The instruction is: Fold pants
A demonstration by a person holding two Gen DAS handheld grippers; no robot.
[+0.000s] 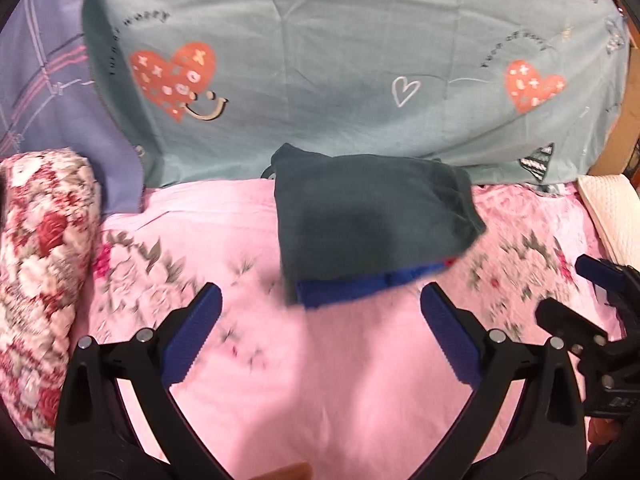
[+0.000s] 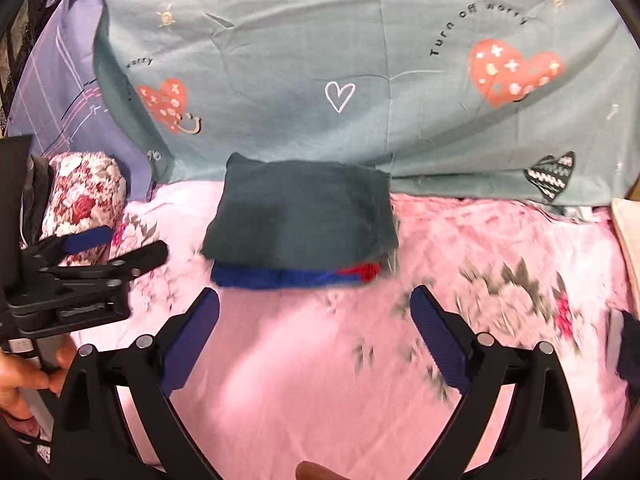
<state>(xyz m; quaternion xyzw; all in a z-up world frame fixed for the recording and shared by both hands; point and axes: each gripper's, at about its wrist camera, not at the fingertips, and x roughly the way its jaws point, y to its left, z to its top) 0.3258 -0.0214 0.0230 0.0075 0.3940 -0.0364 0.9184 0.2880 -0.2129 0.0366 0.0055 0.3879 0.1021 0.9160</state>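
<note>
now folded pants [image 2: 300,216] lie on pink sheet [image 2: 300,360], both grippers [image 1: 320,332] [image 2: 314,332] spread apart, empty.

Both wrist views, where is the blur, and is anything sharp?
Left wrist view: floral sheet and pants are motion-smeared, left gripper crisp, open. Right wrist view: sheet print is streaked, right gripper sharp, open, backdrop lettering readable. Both bend straight lines, fisheye.

right gripper [image 2: 314,340] jaws wide apart, empty | folded pants [image 2: 300,220] ahead on pink sheet [image 2: 320,380]; left gripper [image 2: 116,248] at left
</note>
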